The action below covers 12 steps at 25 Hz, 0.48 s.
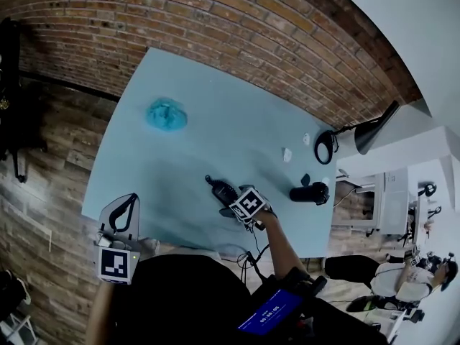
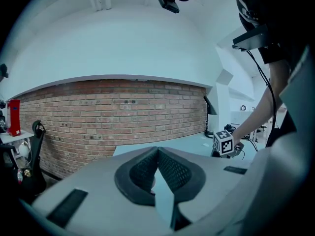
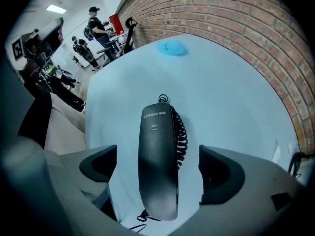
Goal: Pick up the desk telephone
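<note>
Smooth pale-blue table (image 1: 215, 121) under glossy black oblong desk telephone (image 3: 157, 161), coiled cord (image 3: 182, 136)

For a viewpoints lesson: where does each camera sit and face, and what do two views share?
Head view: on the head, down at the table; left gripper, right gripper, arm show.
Left gripper view: on that gripper, near level toward the brick wall; shut jaws.
Right gripper view: on that gripper, down onto the telephone between open jaws.
Shared: telephone, head and right.
</note>
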Each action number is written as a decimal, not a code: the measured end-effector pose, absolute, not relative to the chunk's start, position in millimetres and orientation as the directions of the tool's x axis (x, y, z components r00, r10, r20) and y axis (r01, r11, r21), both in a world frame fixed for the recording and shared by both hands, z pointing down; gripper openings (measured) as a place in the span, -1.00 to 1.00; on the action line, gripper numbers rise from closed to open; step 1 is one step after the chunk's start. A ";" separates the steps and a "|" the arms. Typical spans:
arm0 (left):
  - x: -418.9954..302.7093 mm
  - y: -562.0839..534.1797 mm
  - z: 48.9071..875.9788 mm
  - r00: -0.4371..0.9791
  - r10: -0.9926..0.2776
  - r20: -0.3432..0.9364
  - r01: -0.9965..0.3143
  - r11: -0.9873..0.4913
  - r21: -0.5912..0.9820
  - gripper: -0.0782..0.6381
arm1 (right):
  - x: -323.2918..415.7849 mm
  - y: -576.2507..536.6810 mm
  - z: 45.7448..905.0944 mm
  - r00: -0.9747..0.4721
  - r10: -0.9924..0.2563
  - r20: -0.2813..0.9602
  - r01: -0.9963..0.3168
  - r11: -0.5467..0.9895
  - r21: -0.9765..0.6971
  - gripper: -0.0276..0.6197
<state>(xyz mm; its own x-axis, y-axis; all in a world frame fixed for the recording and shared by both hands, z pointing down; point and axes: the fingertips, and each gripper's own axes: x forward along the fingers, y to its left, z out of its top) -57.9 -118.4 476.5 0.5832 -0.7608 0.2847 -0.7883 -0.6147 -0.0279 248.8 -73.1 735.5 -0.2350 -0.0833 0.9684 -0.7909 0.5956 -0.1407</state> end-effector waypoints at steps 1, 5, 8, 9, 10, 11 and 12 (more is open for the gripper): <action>-58.4 -118.5 476.8 0.583 -0.763 0.281 -0.788 -0.615 -0.034 -0.73 | 249.6 -72.6 738.6 -0.232 -0.074 0.970 -0.793 0.592 -0.144 0.66; -62.5 -115.6 482.0 0.568 -0.764 0.305 -0.799 -0.601 -0.017 -0.73 | 250.6 -65.9 751.5 -0.221 -0.036 0.975 -0.802 0.576 -0.160 0.66; -63.6 -118.1 482.0 0.565 -0.765 0.310 -0.800 -0.599 -0.018 -0.73 | 248.4 -67.2 758.5 -0.210 -0.013 0.978 -0.801 0.575 -0.164 0.66; -63.4 -118.1 481.6 0.567 -0.765 0.307 -0.799 -0.601 -0.021 -0.73 | 247.6 -66.6 760.9 -0.208 -0.005 0.978 -0.801 0.575 -0.167 0.66; -63.1 -118.1 481.2 0.567 -0.765 0.305 -0.798 -0.602 -0.024 -0.73 | 246.8 -65.8 763.1 -0.208 0.003 0.978 -0.802 0.572 -0.173 0.66; -63.0 -118.1 481.5 0.567 -0.764 0.307 -0.798 -0.602 -0.026 -0.73 | 246.0 -64.8 765.0 -0.211 0.012 0.977 -0.804 0.567 -0.180 0.66; -63.3 -118.0 482.5 0.565 -0.763 0.313 -0.798 -0.602 -0.026 -0.73 | 245.0 -63.9 767.0 -0.214 0.021 0.977 -0.806 0.561 -0.189 0.66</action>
<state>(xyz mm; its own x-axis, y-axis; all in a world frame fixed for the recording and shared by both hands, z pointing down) -63.3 -118.0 482.5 0.5649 -0.7633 0.3133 -0.7983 -0.6017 -0.0264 245.0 -63.9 767.0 -0.2142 0.0207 0.9766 -0.8058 0.5613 -0.1886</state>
